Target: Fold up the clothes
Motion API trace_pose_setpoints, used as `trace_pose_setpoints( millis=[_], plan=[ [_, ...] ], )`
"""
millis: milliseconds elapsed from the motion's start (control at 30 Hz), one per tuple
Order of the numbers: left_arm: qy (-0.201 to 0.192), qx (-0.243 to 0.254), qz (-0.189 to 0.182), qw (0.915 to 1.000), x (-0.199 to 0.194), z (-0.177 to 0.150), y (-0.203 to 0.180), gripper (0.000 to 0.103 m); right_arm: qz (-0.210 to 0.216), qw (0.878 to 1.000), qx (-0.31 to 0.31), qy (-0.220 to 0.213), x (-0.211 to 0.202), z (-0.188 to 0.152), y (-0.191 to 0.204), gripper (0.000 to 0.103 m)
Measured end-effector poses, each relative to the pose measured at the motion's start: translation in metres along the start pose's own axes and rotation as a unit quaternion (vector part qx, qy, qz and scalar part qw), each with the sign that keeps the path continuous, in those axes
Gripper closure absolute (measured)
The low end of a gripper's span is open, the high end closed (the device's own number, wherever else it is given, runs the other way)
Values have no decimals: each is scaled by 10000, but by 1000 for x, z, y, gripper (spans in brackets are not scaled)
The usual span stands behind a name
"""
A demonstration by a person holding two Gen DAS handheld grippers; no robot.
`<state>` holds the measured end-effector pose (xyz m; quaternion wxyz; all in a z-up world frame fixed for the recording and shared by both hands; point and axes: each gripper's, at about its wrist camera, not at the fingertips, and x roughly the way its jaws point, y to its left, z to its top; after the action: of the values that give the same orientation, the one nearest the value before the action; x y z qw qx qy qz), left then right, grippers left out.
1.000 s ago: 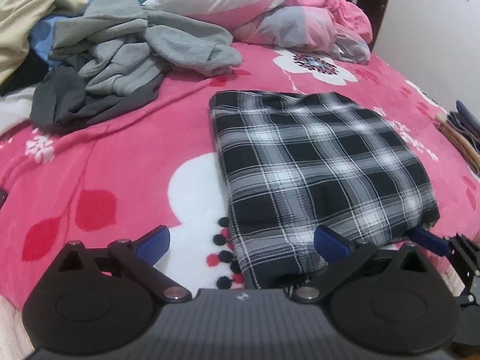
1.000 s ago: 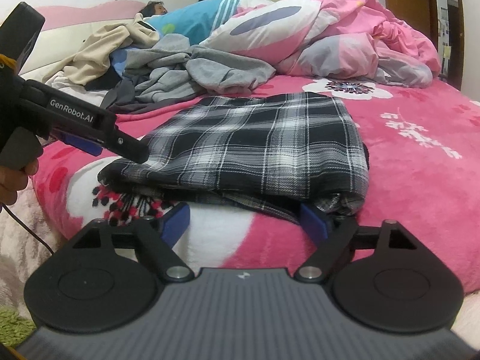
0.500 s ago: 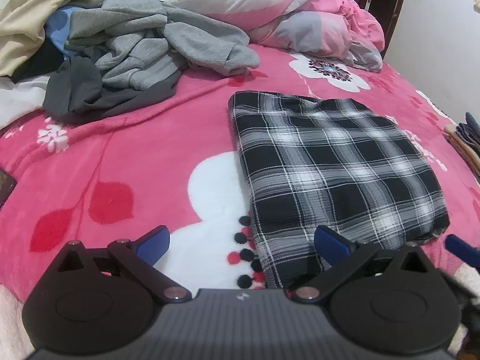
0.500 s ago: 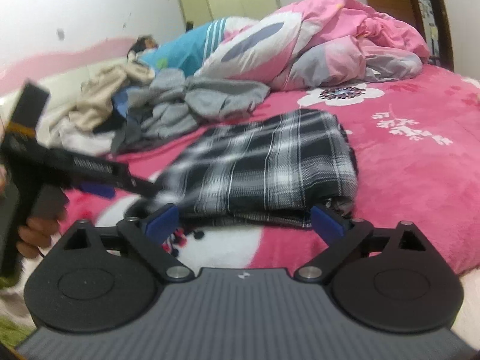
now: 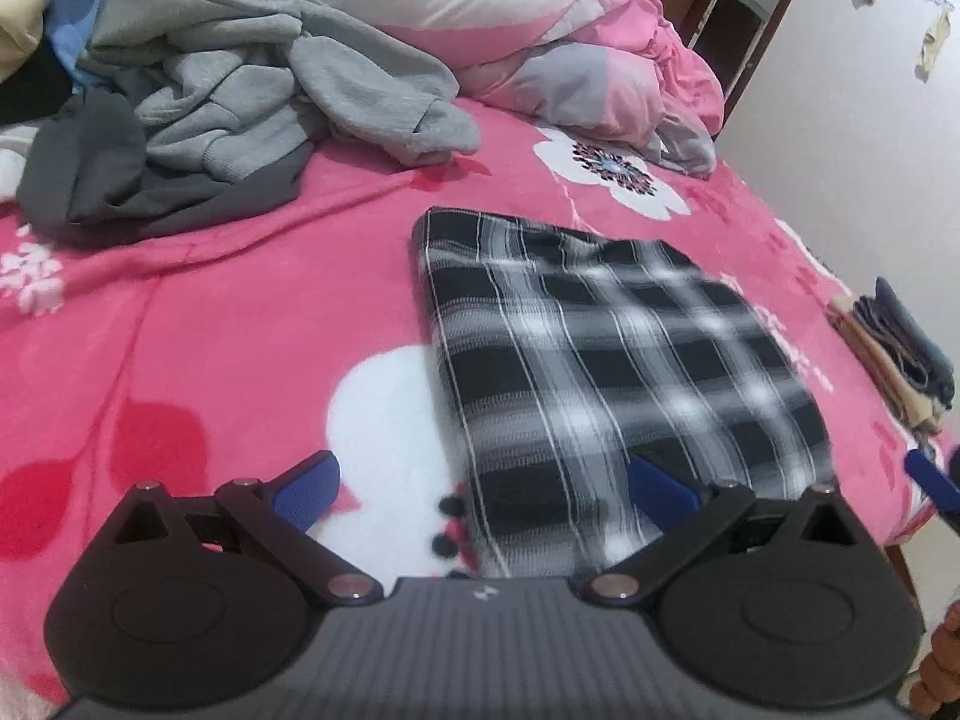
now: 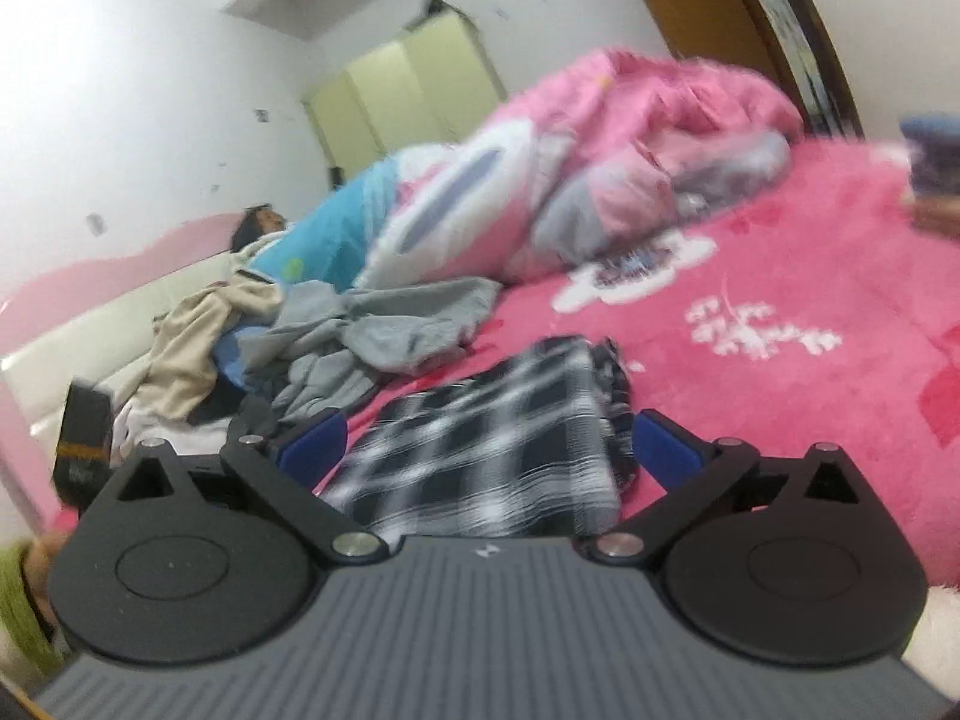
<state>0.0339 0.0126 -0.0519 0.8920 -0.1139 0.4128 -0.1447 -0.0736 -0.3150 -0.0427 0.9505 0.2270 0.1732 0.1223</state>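
Your left gripper (image 5: 483, 483) stands released: its blue pads (image 5: 303, 489) are spread wide and clamp nothing. The right-hand pad overlaps the near edge of the folded plaid garment (image 5: 612, 360) in this view; whether it touches the cloth cannot be told.

Your right gripper (image 6: 486, 447) is likewise released, fully spread, with nothing pressed between its pads. Its view is tilted and blurred. The near edge of the plaid garment (image 6: 486, 438) shows in the gap between the fingers, but the pads stand clear of it on both sides.

In the left wrist view, locate the plaid garment at 1 o'clock from the gripper, lying flat as a folded rectangle on the pink flowered blanket (image 5: 228, 312). At 3 o'clock, at the frame edge, a blue pad of the right gripper (image 5: 933, 480) shows.

At 2 o'clock, near the bed edge, a stack of folded clothes (image 5: 900, 354) rests.

At 11 o'clock, well apart from the plaid garment, a heap of unfolded grey clothes (image 5: 240, 90) lies. At 12 o'clock behind it sits a bunched pink quilt (image 5: 540, 30).
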Motion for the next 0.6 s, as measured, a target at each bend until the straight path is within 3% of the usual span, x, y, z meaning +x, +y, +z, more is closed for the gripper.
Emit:
trace_pose_setpoints(
  millis=[100, 200, 433, 600],
  plan=[
    [35, -188, -350, 9992, 9, 1, 6, 7, 152, 9959, 770, 448, 28, 9, -30, 1],
    [114, -211, -639, 9977, 18, 2, 14, 17, 336, 9837, 1492, 942, 58, 12, -59, 3],
    [337, -204, -1257, 9913, 48, 26, 27, 27, 518, 9655, 1750, 1857, 123, 30, -87, 14],
    [416, -350, -1692, 9841, 72, 43, 35, 27, 725, 9496, 2110, 2201, 171, 43, -109, 34]
  ],
)
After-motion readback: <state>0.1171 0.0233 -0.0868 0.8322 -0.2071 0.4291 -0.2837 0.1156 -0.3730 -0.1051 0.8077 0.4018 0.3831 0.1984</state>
